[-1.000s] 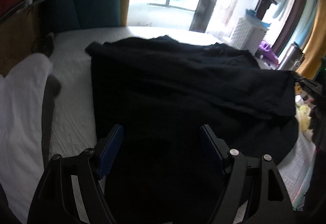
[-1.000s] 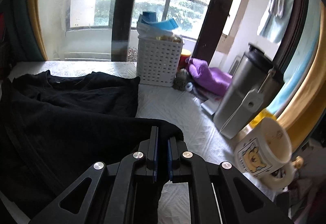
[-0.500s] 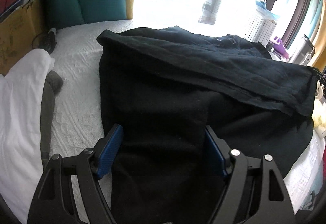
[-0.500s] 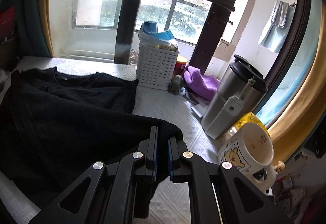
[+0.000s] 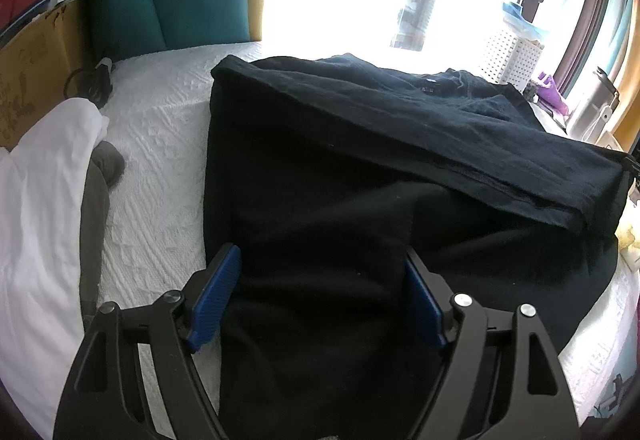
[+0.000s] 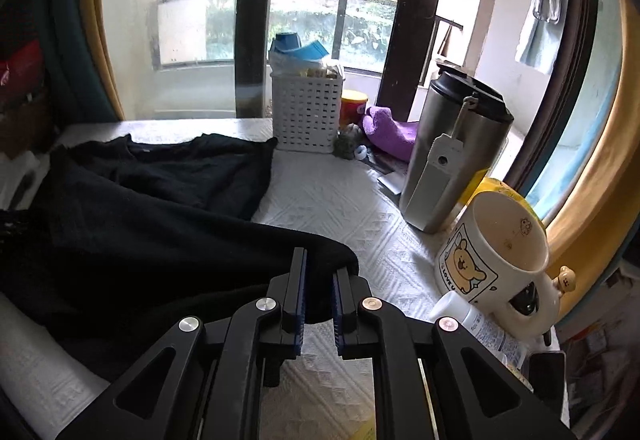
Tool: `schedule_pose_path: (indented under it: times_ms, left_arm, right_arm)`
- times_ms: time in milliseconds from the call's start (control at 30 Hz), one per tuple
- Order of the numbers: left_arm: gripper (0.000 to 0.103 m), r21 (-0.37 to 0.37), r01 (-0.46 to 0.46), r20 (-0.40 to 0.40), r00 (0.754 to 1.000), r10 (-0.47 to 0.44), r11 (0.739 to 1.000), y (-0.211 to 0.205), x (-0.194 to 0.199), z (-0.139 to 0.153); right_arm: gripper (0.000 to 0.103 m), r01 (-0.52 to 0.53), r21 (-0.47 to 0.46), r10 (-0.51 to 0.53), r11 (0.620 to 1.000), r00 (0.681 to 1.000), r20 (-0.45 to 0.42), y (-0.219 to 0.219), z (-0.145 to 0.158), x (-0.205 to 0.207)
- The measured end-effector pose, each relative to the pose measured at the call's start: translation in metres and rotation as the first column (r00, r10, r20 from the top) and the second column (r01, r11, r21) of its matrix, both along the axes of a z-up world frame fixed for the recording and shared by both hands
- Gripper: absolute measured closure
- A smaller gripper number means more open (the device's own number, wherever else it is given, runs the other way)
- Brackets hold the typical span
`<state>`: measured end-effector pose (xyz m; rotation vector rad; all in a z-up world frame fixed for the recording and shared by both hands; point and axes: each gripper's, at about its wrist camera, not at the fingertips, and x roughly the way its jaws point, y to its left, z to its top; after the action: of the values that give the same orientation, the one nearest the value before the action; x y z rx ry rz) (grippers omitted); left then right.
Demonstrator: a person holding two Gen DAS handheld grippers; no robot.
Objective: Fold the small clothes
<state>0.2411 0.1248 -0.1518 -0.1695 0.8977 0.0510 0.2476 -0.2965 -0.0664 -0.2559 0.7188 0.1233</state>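
A black garment [image 5: 360,160] lies spread over the white quilted surface [image 5: 160,144], its far edge lifted into a raised fold. My left gripper [image 5: 320,280] is open, its blue pads [image 5: 216,292] on either side of a strip of the black cloth, near the garment's front left part. In the right wrist view the same garment [image 6: 140,208] fills the left side. My right gripper [image 6: 319,268] is shut on the garment's right edge and holds it just above the surface.
A white cloth [image 5: 40,200] and a grey item [image 5: 100,176] lie at the left. A white basket [image 6: 306,112], purple cloth [image 6: 390,132], steel tumbler [image 6: 452,156] and bear mug [image 6: 496,244] stand at the right. A cardboard box [image 5: 32,72] is at far left.
Both grippers have moved forward over the surface. The right gripper carried the held edge along. The raised fold now crosses the garment farther forward; the mug and tumbler look closer.
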Motion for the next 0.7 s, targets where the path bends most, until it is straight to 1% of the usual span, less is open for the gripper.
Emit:
schedule_pose_path:
  times_ms: [100,167,233,267,300,333,367,400,433,467,500,533,600,633,667,700]
  left_arm:
    - [0.024,-0.003,0.000,0.006,1.000,0.000,1.000,0.000,-0.001,-0.001]
    - [0.023,-0.003,0.001,0.009,1.000,-0.001,1.000,0.000,-0.002,-0.001]
    - [0.023,0.000,0.000,0.007,1.000,0.000,1.000,0.000,-0.002,-0.001]
    - [0.024,0.000,-0.002,0.006,1.000,0.002,1.000,0.000,-0.002,-0.001]
    - [0.024,-0.001,-0.004,0.004,1.000,0.004,1.000,-0.001,-0.002,-0.001]
    - [0.024,-0.001,-0.005,0.004,1.000,0.005,1.000,-0.001,-0.001,-0.001]
    - [0.024,-0.003,-0.006,0.003,1.000,0.006,1.000,-0.001,-0.001,-0.001]
    - [0.024,-0.005,-0.007,0.003,1.000,0.007,1.000,-0.001,-0.001,-0.001]
    - [0.024,-0.007,-0.009,0.003,1.000,0.009,1.000,-0.001,-0.001,-0.001]
    - [0.024,-0.009,-0.013,0.001,1.000,0.013,1.000,-0.001,-0.001,-0.001]
    - [0.024,-0.011,-0.015,0.000,1.000,0.015,1.000,-0.001,-0.001,0.000]
    - [0.024,-0.016,-0.017,-0.002,1.000,0.017,1.000,0.000,0.000,0.000]
    - [0.024,-0.049,-0.023,-0.002,1.000,0.023,0.999,0.002,-0.001,0.002]
    - [0.024,-0.078,-0.026,0.004,1.000,0.026,0.997,0.004,-0.002,0.004]
    - [0.024,-0.097,-0.028,0.014,0.999,0.029,0.995,0.005,-0.003,0.008]
    - [0.024,-0.103,-0.026,0.027,0.999,0.029,0.994,0.005,-0.005,0.012]
  right_arm:
    - [0.091,-0.011,0.009,0.011,1.000,1.000,0.020,-0.003,-0.001,-0.001]
    - [0.090,0.020,-0.010,-0.020,1.000,1.000,0.015,-0.006,-0.004,0.003]
    - [0.089,0.021,-0.057,-0.021,0.998,1.000,-0.010,0.000,-0.010,0.005]
    - [0.087,0.017,-0.064,-0.018,0.998,1.000,-0.020,0.000,-0.012,0.005]
    - [0.087,0.017,-0.061,-0.019,0.998,0.999,-0.030,0.000,-0.013,0.005]
    - [0.086,0.019,-0.013,-0.019,1.000,0.999,-0.035,-0.004,-0.011,0.003]
    - [0.082,0.021,0.058,-0.018,0.998,0.999,-0.043,-0.012,-0.008,0.000]
    - [0.072,0.041,0.151,-0.033,0.988,0.998,-0.053,-0.025,-0.002,-0.005]
    - [0.029,0.049,0.157,-0.042,0.986,0.998,-0.052,-0.029,0.001,-0.009]
    - [0.000,0.052,0.149,-0.045,0.987,0.998,-0.048,-0.033,0.004,-0.014]
    - [0.000,0.039,0.162,-0.032,0.986,0.998,-0.046,-0.035,0.006,-0.018]
    - [0.000,0.029,0.143,-0.023,0.989,0.999,-0.040,-0.035,0.007,-0.023]
    - [0.000,0.015,0.068,-0.013,0.998,1.000,-0.024,-0.026,0.005,-0.030]
    - [0.000,-0.003,0.041,0.003,0.999,1.000,-0.017,-0.020,0.003,-0.033]
    - [0.000,-0.035,0.007,0.035,0.999,0.999,-0.011,-0.009,-0.002,-0.036]
    - [0.000,-0.060,-0.005,0.060,0.998,0.998,-0.004,0.000,-0.005,-0.039]
